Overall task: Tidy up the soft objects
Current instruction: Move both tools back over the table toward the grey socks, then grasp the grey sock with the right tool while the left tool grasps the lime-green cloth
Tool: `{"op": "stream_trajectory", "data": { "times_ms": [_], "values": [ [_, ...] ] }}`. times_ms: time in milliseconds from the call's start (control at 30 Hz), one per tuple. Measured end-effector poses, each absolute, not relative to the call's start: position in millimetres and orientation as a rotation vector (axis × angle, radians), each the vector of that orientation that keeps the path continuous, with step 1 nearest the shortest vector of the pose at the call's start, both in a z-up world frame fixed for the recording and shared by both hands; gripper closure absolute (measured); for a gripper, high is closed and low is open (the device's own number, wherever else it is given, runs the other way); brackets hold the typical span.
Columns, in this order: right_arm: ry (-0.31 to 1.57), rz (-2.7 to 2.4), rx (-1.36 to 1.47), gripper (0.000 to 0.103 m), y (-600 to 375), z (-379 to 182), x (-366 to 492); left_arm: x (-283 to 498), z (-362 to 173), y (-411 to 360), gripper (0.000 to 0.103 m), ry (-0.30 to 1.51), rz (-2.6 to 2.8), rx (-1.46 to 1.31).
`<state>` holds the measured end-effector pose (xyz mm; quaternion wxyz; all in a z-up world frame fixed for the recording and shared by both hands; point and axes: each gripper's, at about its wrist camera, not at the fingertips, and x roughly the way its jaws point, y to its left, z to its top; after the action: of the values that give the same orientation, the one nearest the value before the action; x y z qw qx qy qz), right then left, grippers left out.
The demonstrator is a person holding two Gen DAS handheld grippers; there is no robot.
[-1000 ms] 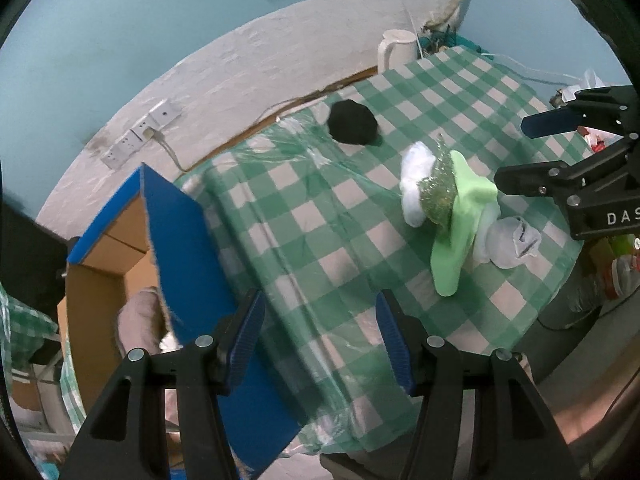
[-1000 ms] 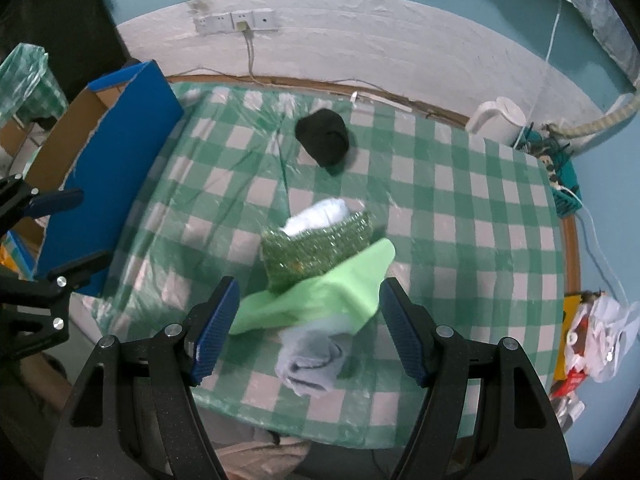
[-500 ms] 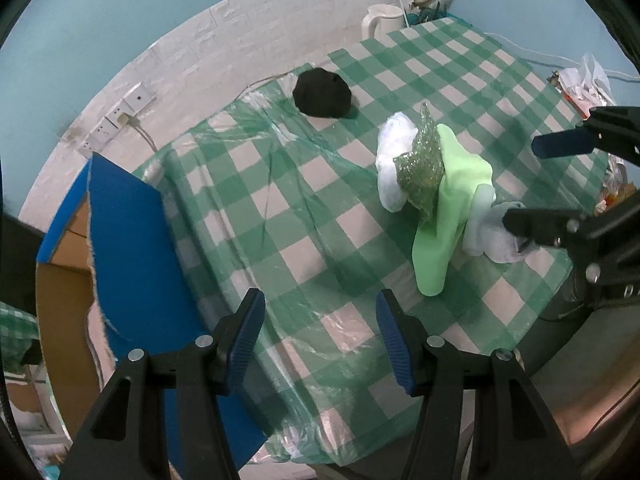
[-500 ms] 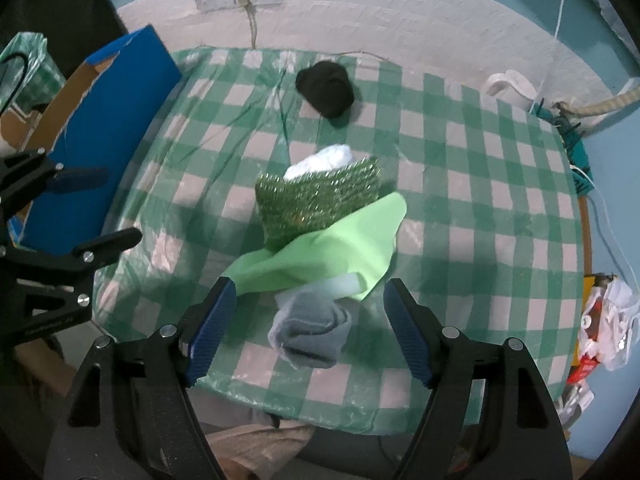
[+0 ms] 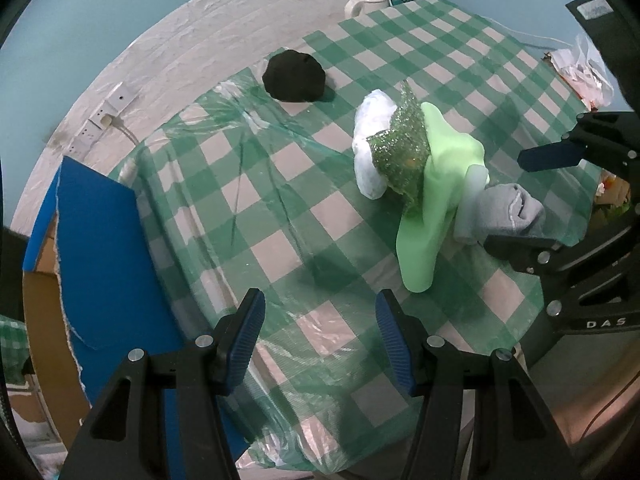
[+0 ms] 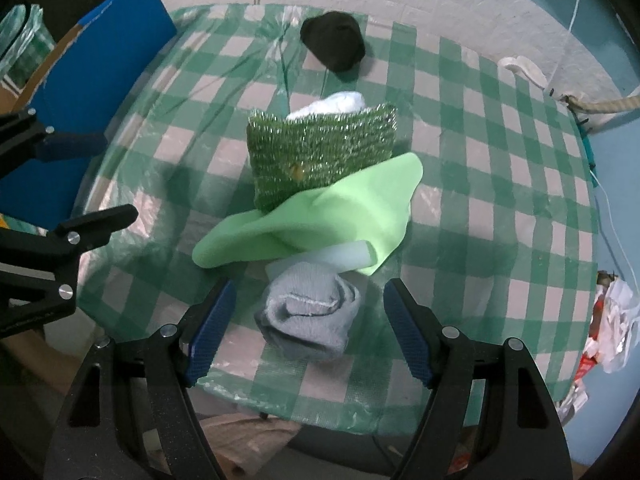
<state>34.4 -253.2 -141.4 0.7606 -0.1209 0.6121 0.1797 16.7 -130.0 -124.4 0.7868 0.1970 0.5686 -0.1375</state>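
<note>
A pile of soft things lies on the green checked table [image 6: 500, 184]: a rolled grey sock [image 6: 310, 312] [image 5: 508, 216] nearest the front edge, a light green foam sheet [image 6: 320, 216] [image 5: 436, 184], a glittery green scrubber [image 6: 320, 152] [image 5: 402, 152] and a white cloth [image 6: 332, 104] [image 5: 372, 136]. A black soft lump [image 6: 334, 40] [image 5: 294, 76] lies apart at the back. My right gripper [image 6: 306, 336] is open, its fingers on either side of the grey sock. My left gripper [image 5: 320, 336] is open and empty over the table's front left edge.
A cardboard box with blue flaps [image 5: 100, 232] [image 6: 100, 72] stands at the table's left side. A white kettle [image 5: 366, 0] and cables sit at the back right. Crumpled wrappers [image 6: 612, 320] lie off the right edge. Wall sockets [image 5: 108, 112] are behind.
My right gripper has moved forward and down toward the grey sock, which now sits between its fingers. My left gripper has swung right from the box toward the table.
</note>
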Motion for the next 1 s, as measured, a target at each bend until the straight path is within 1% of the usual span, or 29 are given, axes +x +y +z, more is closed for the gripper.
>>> {"op": "stream_trajectory", "data": {
  "times_ms": [333, 400, 433, 467, 500, 567, 633, 667, 767, 1000],
  "values": [
    [1.349, 0.403, -0.277, 0.027, -256, -155, 32, 22, -133, -136, 0.044, 1.25, -0.311, 0.422],
    [1.354, 0.41, -0.281, 0.034, -255, -158, 32, 22, -134, -138, 0.044, 1.251, -0.316, 0.423],
    [1.358, 0.417, -0.278, 0.043, -256, -159, 32, 22, -135, -138, 0.044, 1.252, -0.319, 0.424],
    [1.366, 0.423, -0.274, 0.048, -256, -161, 31, 22, -135, -139, 0.044, 1.252, -0.322, 0.425],
    [1.37, 0.429, -0.268, 0.049, -257, -161, 31, 22, -135, -140, 0.044, 1.252, -0.324, 0.427],
    [1.364, 0.433, -0.266, 0.06, -259, -161, 31, 22, -136, -142, 0.044, 1.254, -0.328, 0.43],
    [1.362, 0.435, -0.262, 0.063, -263, -160, 32, 23, -138, -144, 0.044, 1.257, -0.333, 0.432],
    [1.36, 0.43, -0.261, 0.064, -266, -159, 32, 23, -138, -145, 0.044, 1.258, -0.336, 0.433],
    [1.351, 0.408, -0.267, 0.064, -275, -157, 36, 23, -140, -149, 0.037, 1.261, -0.347, 0.433],
    [1.351, 0.354, -0.269, 0.064, -291, -158, 43, 22, -144, -161, 0.036, 1.268, -0.387, 0.413]
  ]
}}
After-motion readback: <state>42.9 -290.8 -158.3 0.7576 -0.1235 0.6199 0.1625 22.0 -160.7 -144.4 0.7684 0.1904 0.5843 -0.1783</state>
